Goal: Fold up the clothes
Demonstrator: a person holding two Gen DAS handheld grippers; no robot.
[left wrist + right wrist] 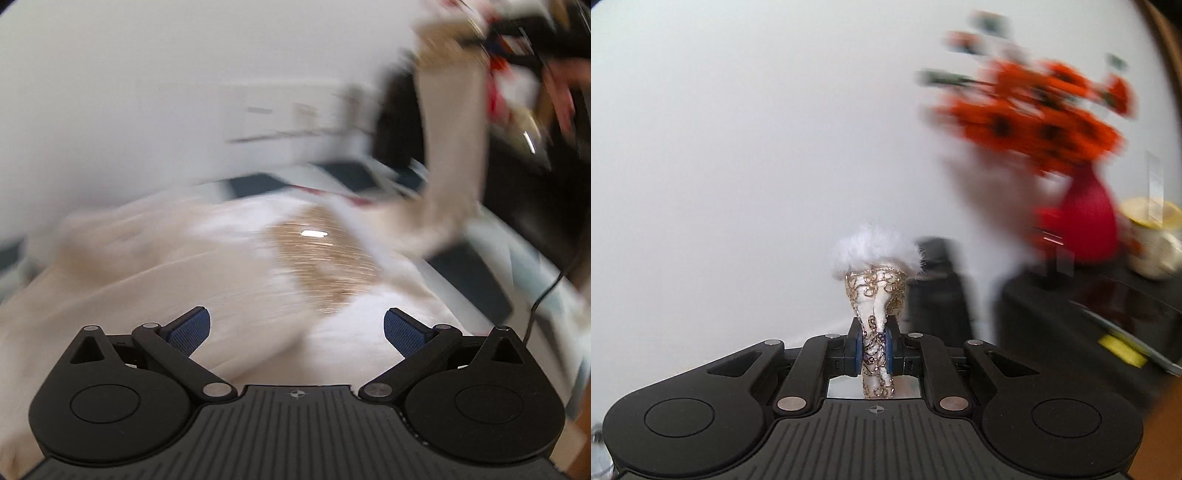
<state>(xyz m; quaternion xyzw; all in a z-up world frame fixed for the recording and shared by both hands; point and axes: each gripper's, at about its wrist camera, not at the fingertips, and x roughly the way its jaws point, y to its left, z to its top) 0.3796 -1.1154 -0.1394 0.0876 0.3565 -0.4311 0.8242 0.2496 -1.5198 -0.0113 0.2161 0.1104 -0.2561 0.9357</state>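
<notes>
A cream garment [207, 266] with gold embroidery and white fluffy trim lies spread below my left gripper [297, 328], blurred by motion. That gripper hangs above it, open, with nothing between its blue pads [190, 328]. One sleeve [454, 147] of the garment rises up at the right of the left wrist view. My right gripper [874, 349] is shut on the embroidered, fur-trimmed cuff [877, 280], which sticks up between the pads against a white wall.
A red vase [1089, 218] with orange flowers [1034, 110] and a cream mug [1152, 243] stand on a dark cabinet [1089, 314] at the right. The bedding beneath the garment has a dark blue and white pattern [476, 273]. A black cable [546, 291] hangs at the right.
</notes>
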